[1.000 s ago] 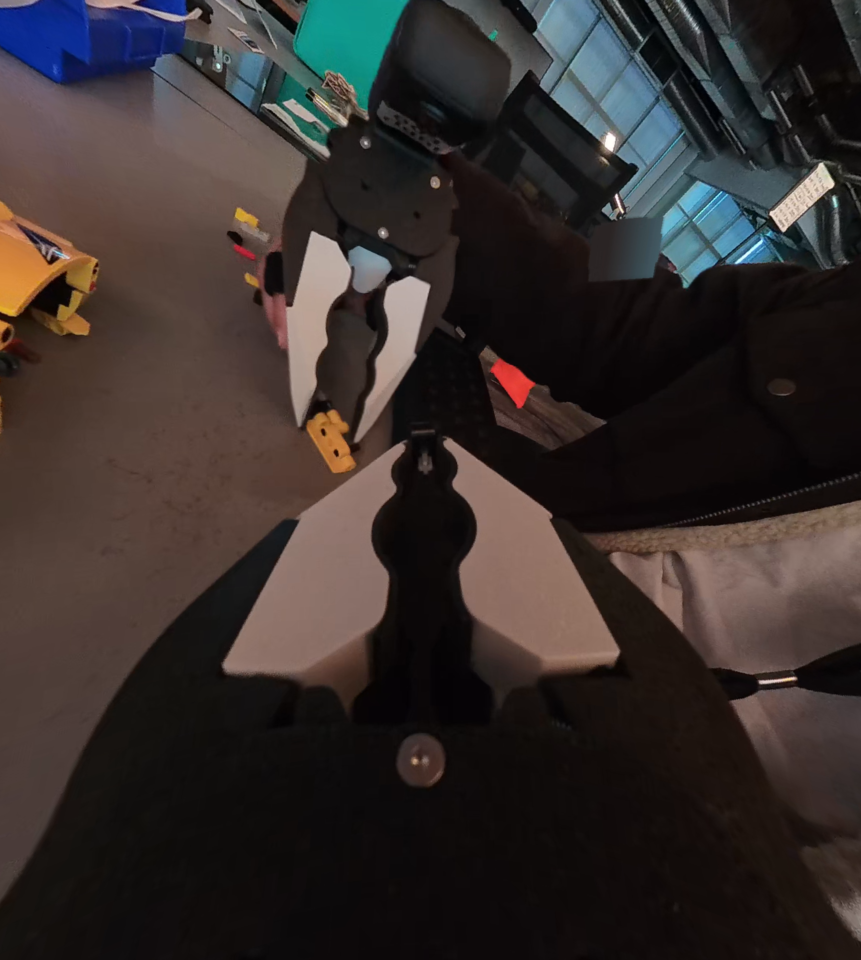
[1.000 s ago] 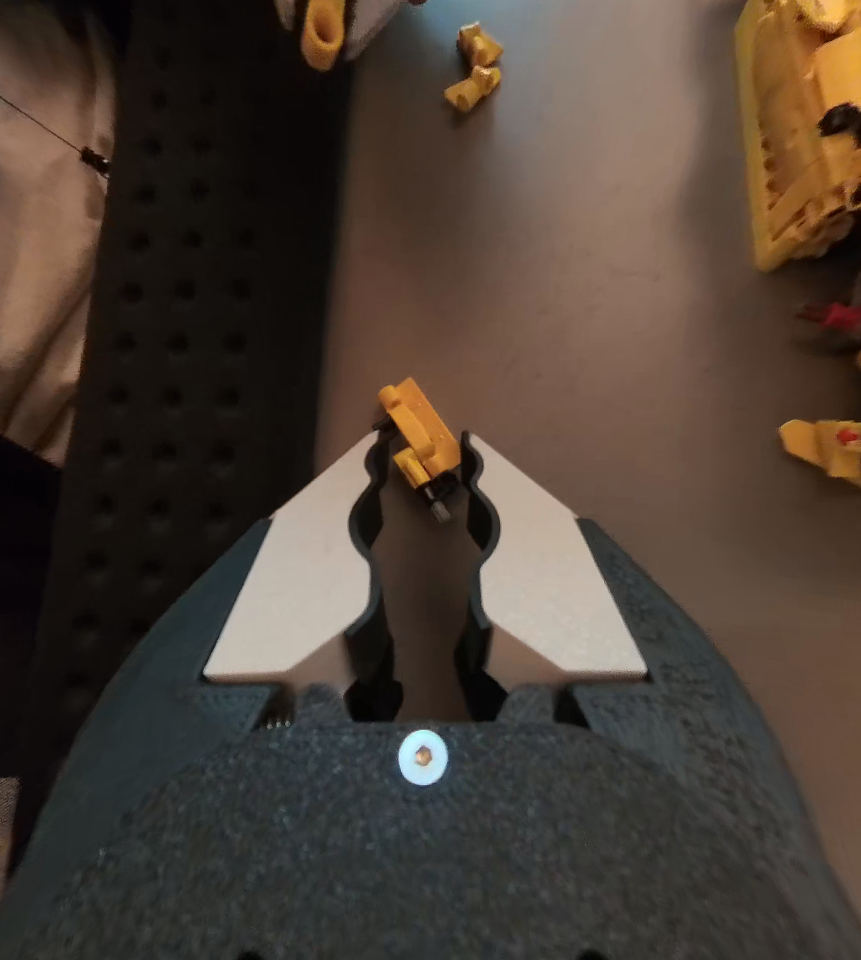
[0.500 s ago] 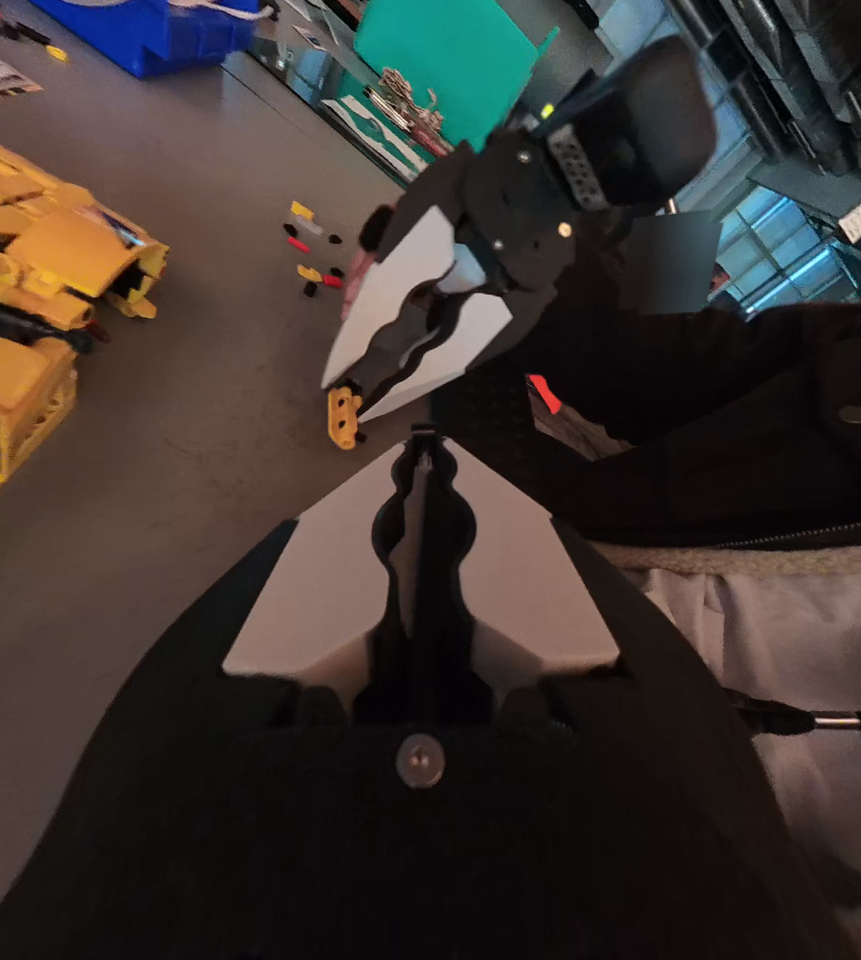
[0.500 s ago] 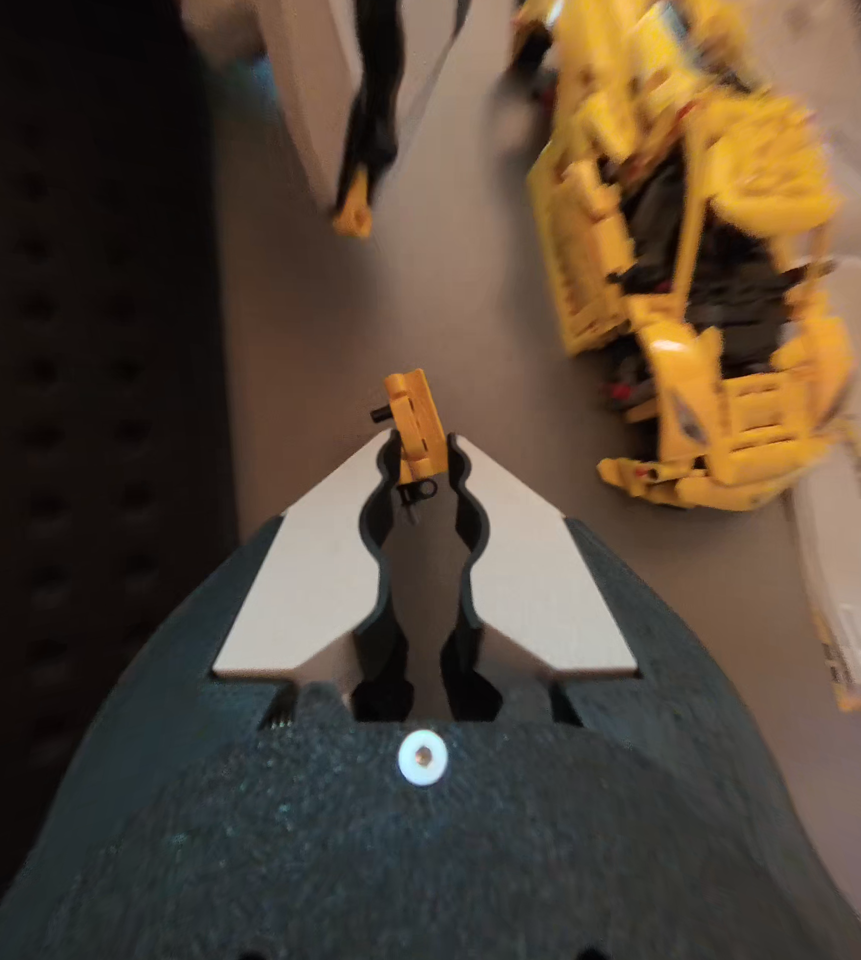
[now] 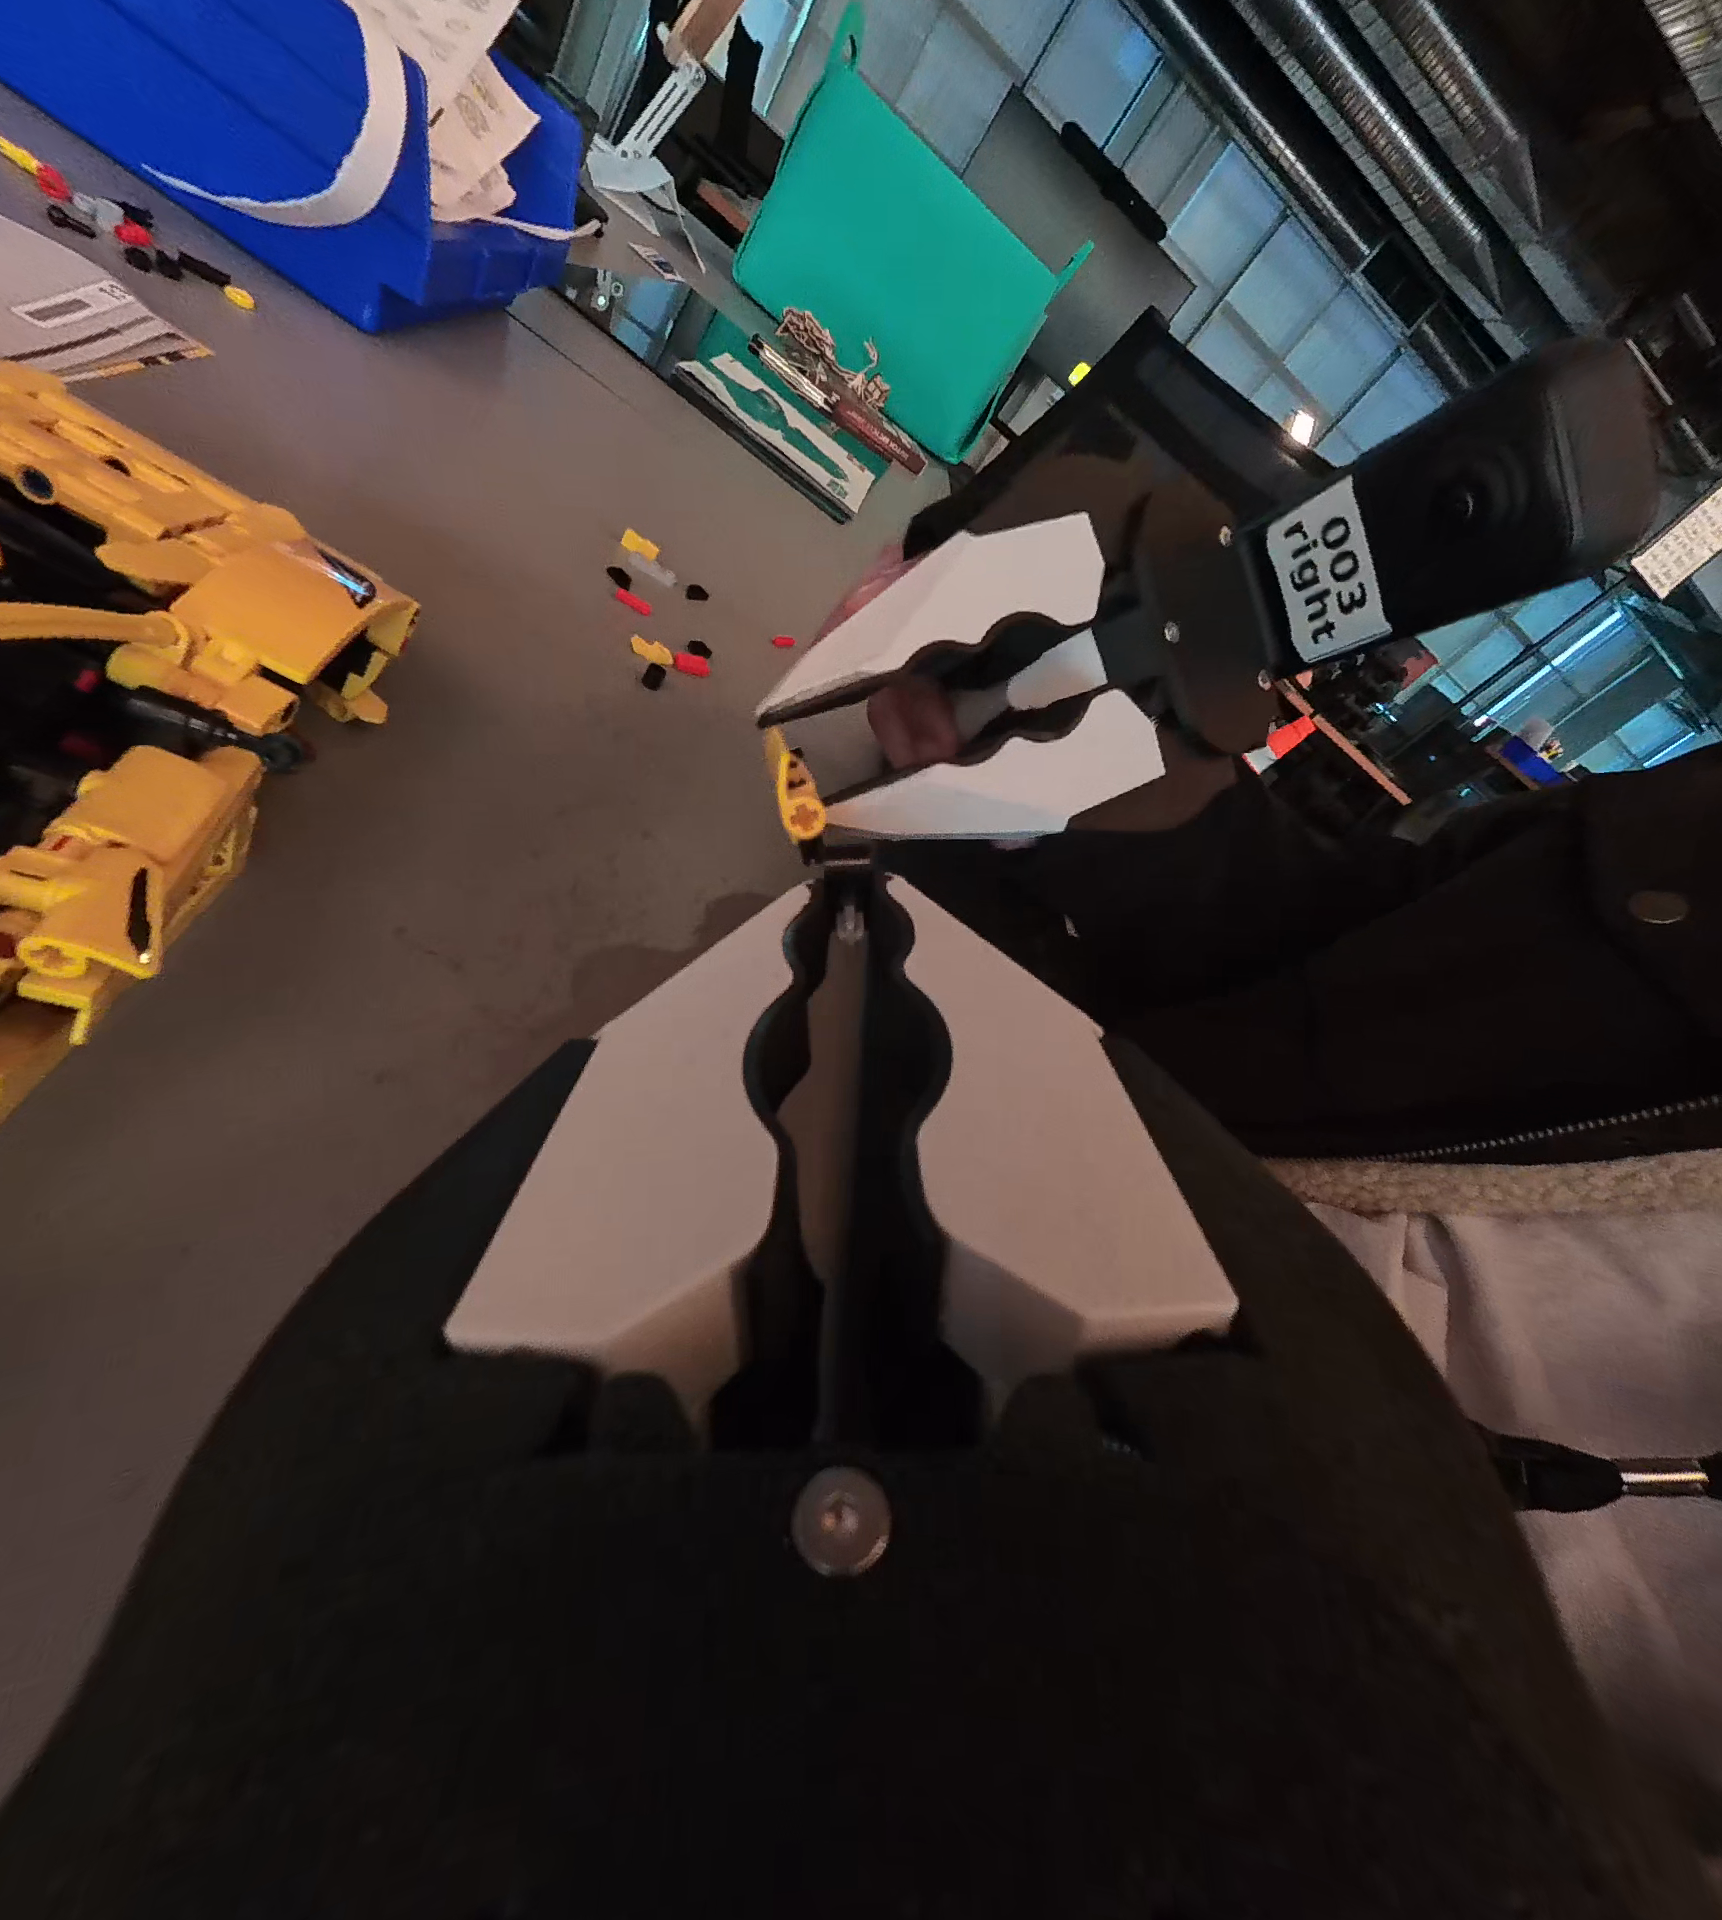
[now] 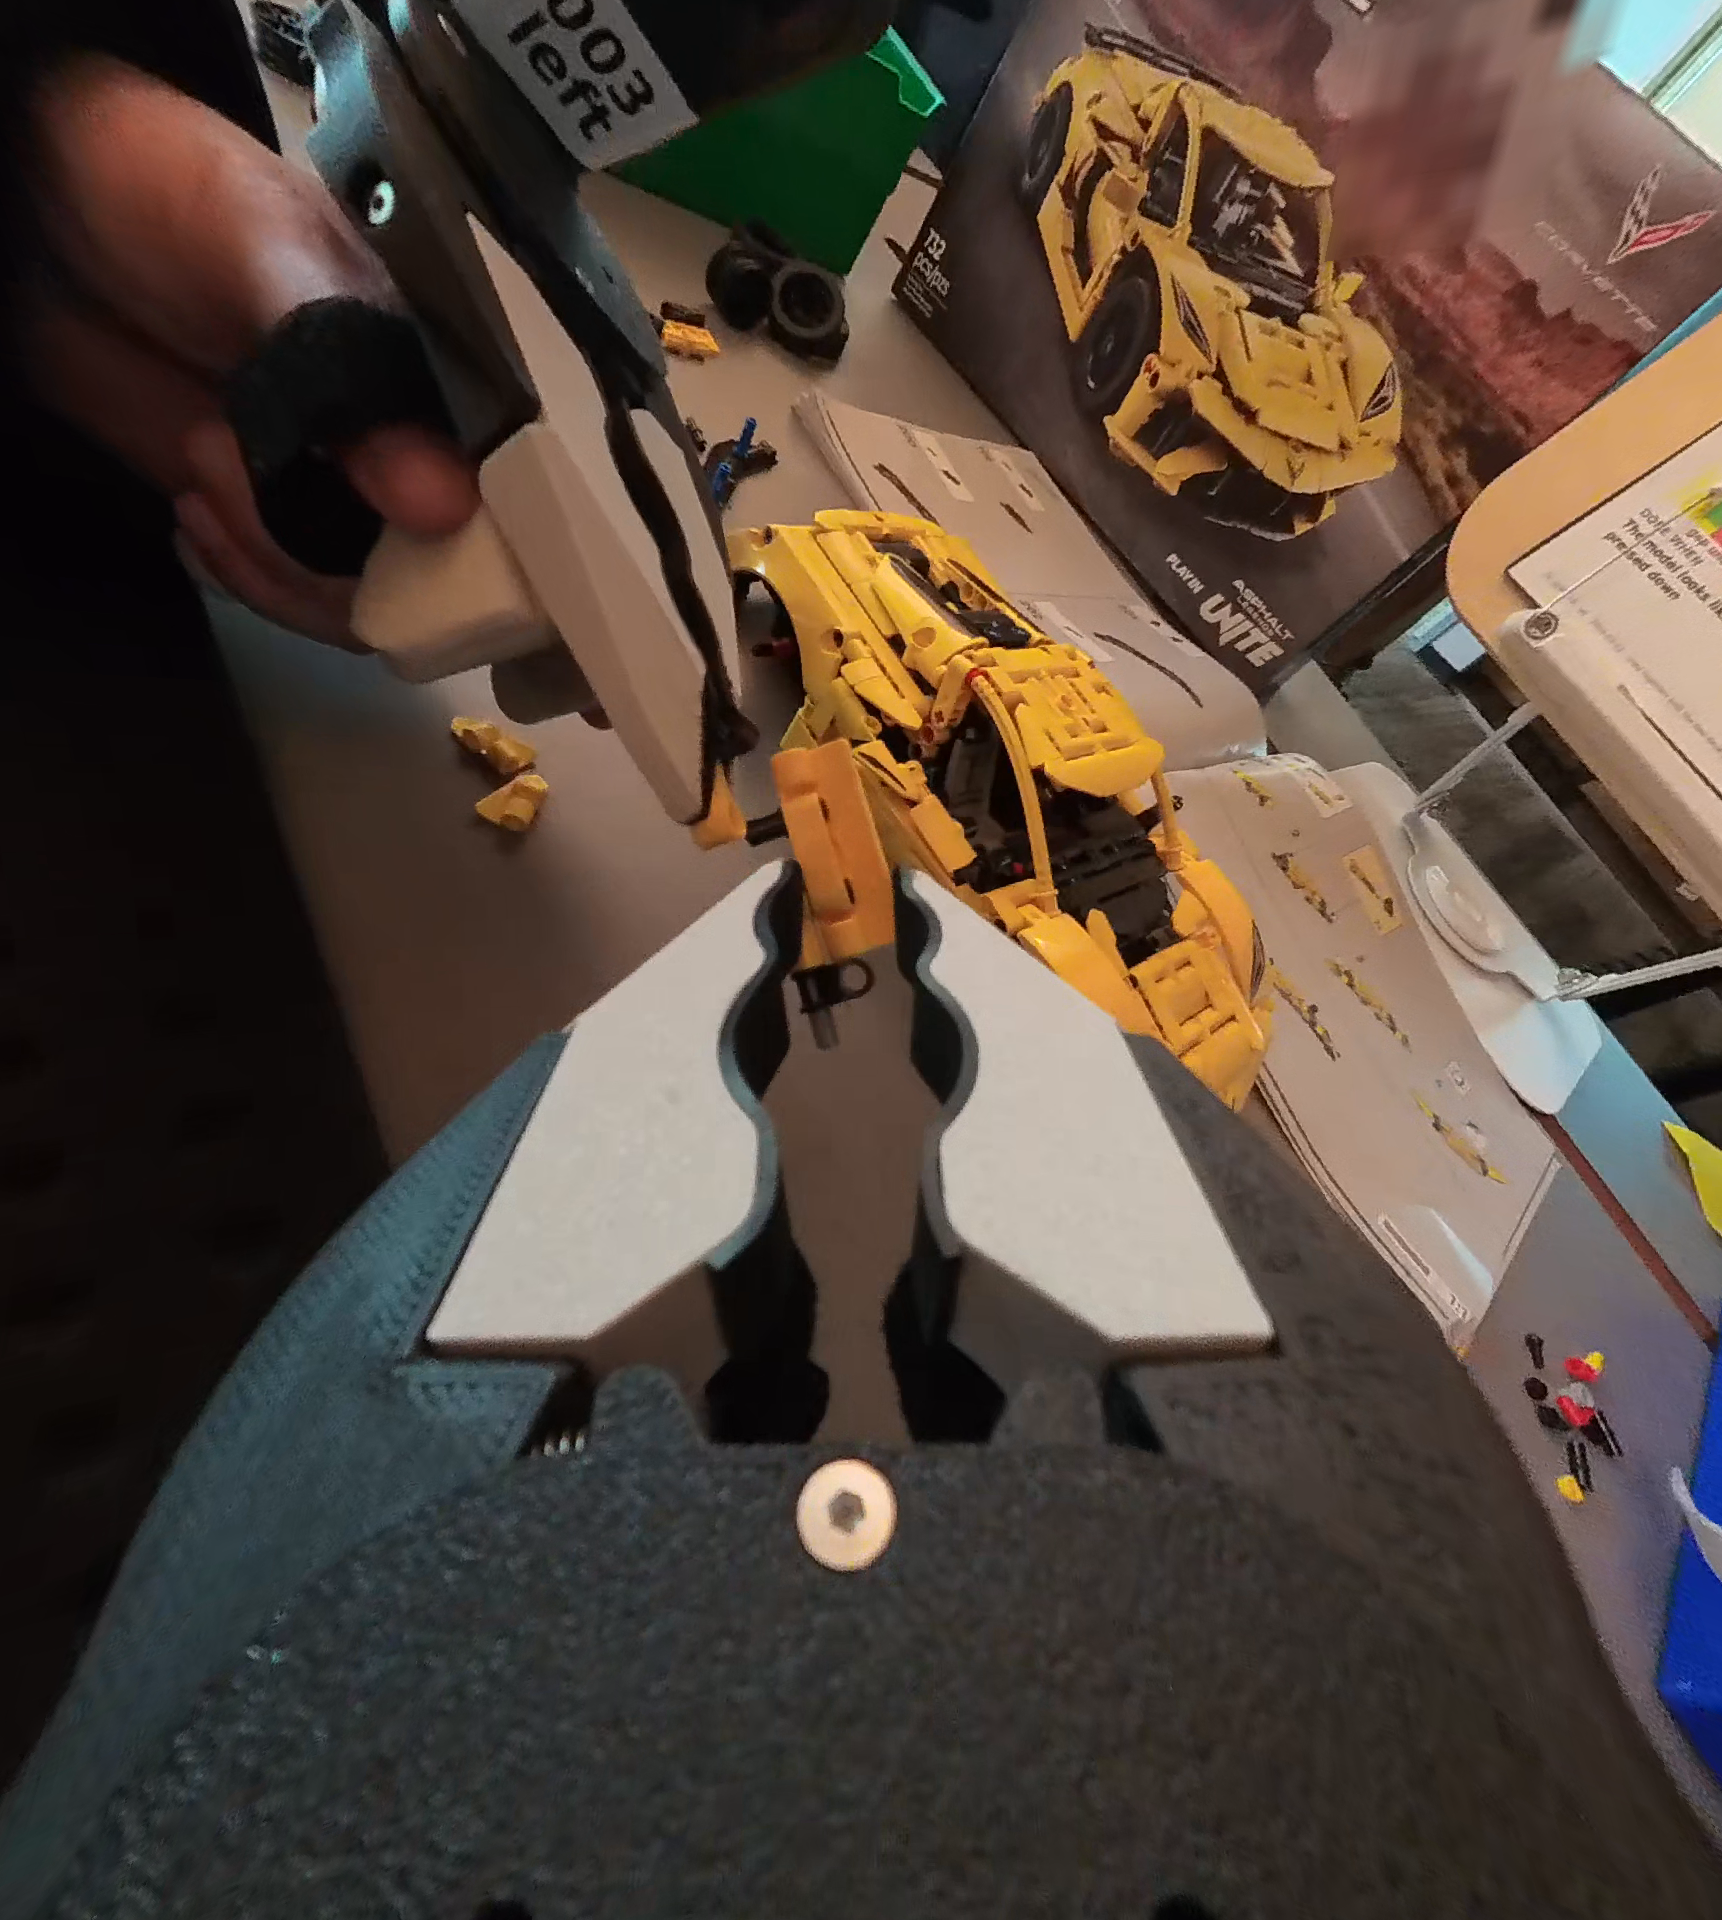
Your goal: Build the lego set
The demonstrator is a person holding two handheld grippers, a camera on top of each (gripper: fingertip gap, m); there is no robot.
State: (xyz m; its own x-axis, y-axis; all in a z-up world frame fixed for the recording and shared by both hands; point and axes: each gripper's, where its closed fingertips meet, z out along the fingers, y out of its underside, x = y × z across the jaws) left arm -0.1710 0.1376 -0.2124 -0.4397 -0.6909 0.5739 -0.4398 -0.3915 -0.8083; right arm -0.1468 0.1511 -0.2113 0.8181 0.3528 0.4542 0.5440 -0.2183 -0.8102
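My right gripper (image 6: 841, 894) is shut on a yellow-orange lego piece (image 6: 826, 842) with a black pin (image 6: 831, 987) hanging between the fingers. My left gripper (image 6: 706, 800) comes in from the upper left, shut on a small yellow piece (image 6: 717, 826) that nearly touches the right one's side pin. In the left wrist view my left gripper (image 5: 841, 894) is closed, with its piece mostly hidden. The right gripper (image 5: 795, 769) holds its yellow piece (image 5: 797, 795) just above my left gripper's tip. The partly built yellow car (image 6: 992, 790) stands on the grey table (image 5: 483, 831) behind them.
The lego box (image 6: 1304, 312) and open instruction booklets (image 6: 1356, 987) lie behind and right of the car. A blue bin (image 5: 265, 156) stands at the table's edge. Loose small pieces (image 5: 659, 623), two yellow pieces (image 6: 504, 769) and black tyres (image 6: 784, 291) lie scattered. A person's dark jacket (image 5: 1459, 935) is on the right. Left and right tips are no more than a few centimetres apart.
My right gripper closed on the yellow piece, lifted it off the table and turned it towards my left gripper. Both grippers rose, and their tips are now close together.
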